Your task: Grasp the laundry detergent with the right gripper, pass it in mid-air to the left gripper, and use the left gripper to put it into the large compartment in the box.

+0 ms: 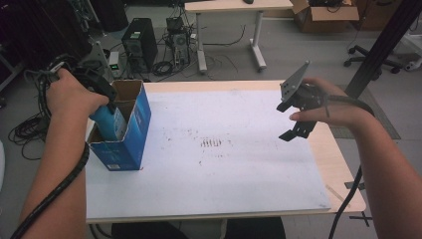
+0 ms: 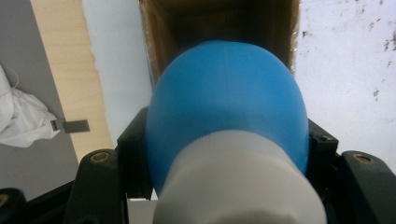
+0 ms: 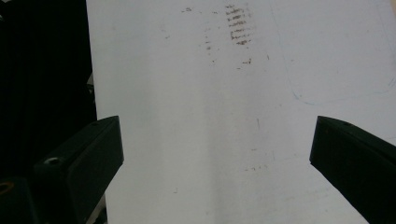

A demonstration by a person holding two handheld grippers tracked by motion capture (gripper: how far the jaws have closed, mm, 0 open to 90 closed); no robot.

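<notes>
The left gripper (image 2: 224,154) pinches a smooth blue bottle (image 2: 226,107) with a white cap between its black jaws, and the bottle's rounded end sits in the open top of a blue cardboard box (image 1: 130,130) at the table's left edge. The right gripper (image 3: 215,154) hangs over the right side with its jaws spread wide and nothing between them. The white table top (image 1: 224,164) is matte, with dark scuff marks (image 1: 211,143). Behind it, on the grey floor, stand a computer tower (image 1: 140,44) and loose cables.
</notes>
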